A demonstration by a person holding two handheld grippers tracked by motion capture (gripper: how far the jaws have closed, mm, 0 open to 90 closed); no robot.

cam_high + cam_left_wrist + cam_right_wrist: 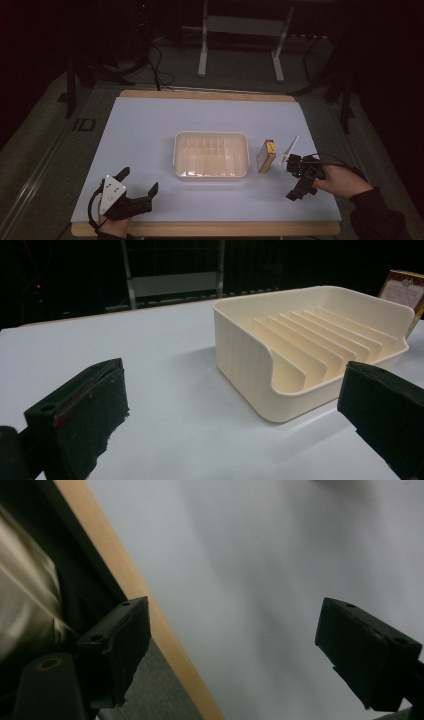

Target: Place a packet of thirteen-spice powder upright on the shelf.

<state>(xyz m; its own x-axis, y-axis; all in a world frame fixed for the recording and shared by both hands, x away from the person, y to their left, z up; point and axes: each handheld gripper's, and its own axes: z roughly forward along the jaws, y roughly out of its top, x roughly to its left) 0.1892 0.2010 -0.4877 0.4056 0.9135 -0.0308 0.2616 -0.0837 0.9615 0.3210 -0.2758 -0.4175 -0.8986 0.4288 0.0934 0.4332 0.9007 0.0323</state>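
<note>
The right gripper (296,181) hovers with jaws spread and empty, just right of the box (266,156) standing beside the tray (211,173). The left gripper (138,184), also spread and empty, waits near the tray's front-left corner. A clean pickup likely means squaring the jaws across the box's narrow sides before closing.

Small box (266,156) upright beside tray (179,155)

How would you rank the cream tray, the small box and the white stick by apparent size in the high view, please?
1. cream tray, largest by far
2. small box
3. white stick, about as long as the box, much thinner
</note>
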